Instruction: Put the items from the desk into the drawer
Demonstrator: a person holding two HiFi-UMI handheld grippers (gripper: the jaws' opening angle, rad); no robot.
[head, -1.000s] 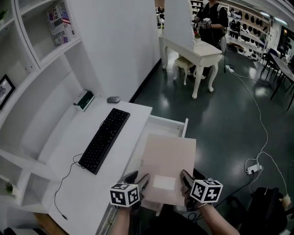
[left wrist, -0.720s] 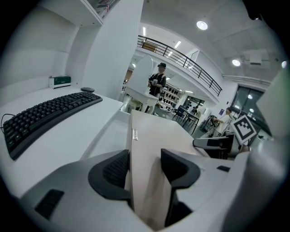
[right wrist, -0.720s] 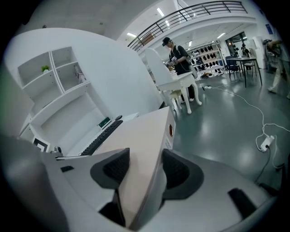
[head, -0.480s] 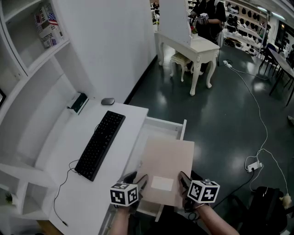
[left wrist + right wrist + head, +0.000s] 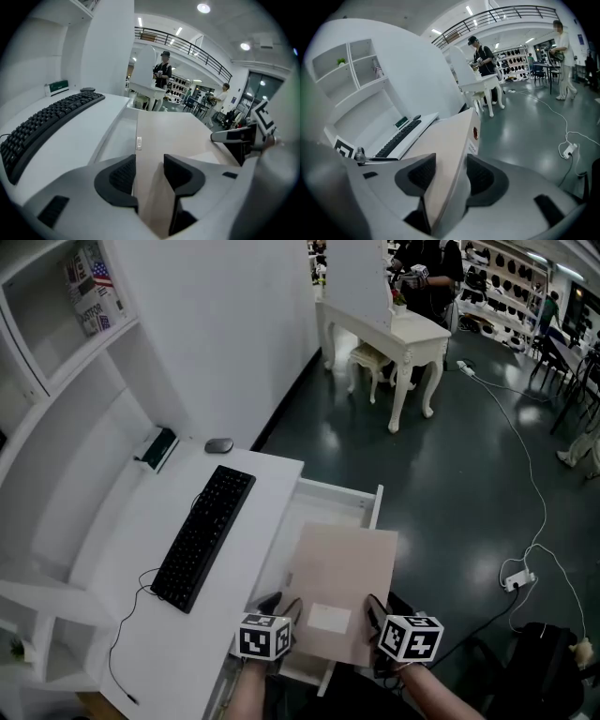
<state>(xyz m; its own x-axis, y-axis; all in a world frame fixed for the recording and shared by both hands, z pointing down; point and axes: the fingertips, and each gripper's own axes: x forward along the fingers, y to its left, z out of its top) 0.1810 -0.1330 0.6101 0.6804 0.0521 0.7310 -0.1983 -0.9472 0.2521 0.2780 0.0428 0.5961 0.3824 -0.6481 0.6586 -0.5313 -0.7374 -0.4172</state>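
Both grippers hold a flat beige box (image 5: 342,573) by its near edge, level over the open white drawer (image 5: 330,491) at the desk's right side. My left gripper (image 5: 277,613) is shut on the box's near left corner, and my right gripper (image 5: 379,615) is shut on its near right corner. In the left gripper view the box (image 5: 183,133) runs away from between the jaws of the left gripper (image 5: 149,171). In the right gripper view the right gripper (image 5: 451,174) clamps the box's (image 5: 440,140) side wall. A black keyboard (image 5: 202,535), a mouse (image 5: 219,445) and a small green-and-white box (image 5: 157,448) lie on the desk.
White shelving (image 5: 56,381) rises behind and left of the desk. A keyboard cable (image 5: 127,615) trails toward the desk's near edge. On the dark floor to the right lie a power strip (image 5: 517,582) and cables. A white table (image 5: 394,334) with a person stands far back.
The box stays gripped by both grippers over the drawer. Both grippers have drawn slightly nearer to me and closer together. The head view has shifted a little.
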